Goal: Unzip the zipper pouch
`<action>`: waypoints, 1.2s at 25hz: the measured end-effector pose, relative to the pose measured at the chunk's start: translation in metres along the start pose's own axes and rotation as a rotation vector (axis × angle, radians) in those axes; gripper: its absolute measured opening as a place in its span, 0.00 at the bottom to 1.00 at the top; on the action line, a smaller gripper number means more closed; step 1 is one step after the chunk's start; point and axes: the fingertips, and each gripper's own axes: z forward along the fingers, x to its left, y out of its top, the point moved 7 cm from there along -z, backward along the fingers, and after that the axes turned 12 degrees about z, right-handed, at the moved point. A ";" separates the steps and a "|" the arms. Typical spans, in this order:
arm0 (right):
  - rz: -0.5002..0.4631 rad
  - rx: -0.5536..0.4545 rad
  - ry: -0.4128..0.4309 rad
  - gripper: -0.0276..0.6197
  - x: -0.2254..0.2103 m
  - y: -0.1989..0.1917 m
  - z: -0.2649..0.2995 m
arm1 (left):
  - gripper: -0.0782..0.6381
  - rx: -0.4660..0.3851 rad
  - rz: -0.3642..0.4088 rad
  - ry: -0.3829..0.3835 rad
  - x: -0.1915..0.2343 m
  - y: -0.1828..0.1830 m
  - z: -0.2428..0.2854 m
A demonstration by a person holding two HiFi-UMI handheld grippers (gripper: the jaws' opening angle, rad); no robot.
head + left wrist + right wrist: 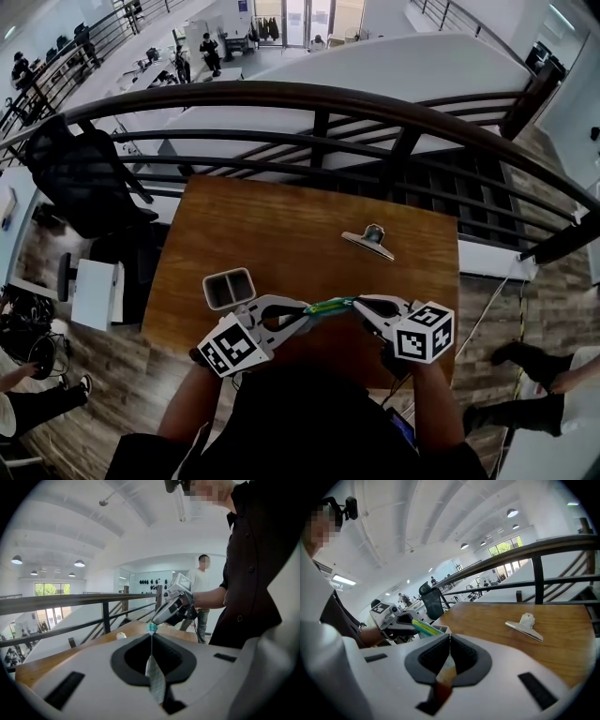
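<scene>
A green and teal zipper pouch (330,305) hangs stretched between both grippers above the near edge of the wooden table (281,225). My left gripper (302,319) is shut on its left end. In the left gripper view the pouch (155,677) shows edge-on between the shut jaws of the left gripper (151,634). My right gripper (358,306) is shut on the pouch's right end. In the right gripper view a thin pale sliver sits between the closed jaws of the right gripper (449,637), and I cannot tell whether it is the zipper pull. The pouch (424,627) looks yellow-green there.
A metal clip (368,240) lies on the table's far right. A small grey open container (228,288) stands near its left front corner. A dark railing (319,103) runs behind the table, a black chair (80,173) stands to the left, and a person (202,581) stands in the background.
</scene>
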 end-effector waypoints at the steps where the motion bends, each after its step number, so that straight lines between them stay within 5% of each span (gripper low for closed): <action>1: 0.000 -0.001 -0.005 0.05 -0.001 0.000 0.000 | 0.13 0.002 -0.001 0.002 0.000 0.000 -0.001; 10: -0.008 -0.018 -0.103 0.05 -0.022 0.002 -0.009 | 0.13 -0.017 -0.030 0.030 0.007 -0.002 -0.007; 30: -0.013 -0.033 -0.173 0.05 -0.039 0.003 -0.019 | 0.13 -0.019 -0.058 0.035 0.013 -0.009 -0.007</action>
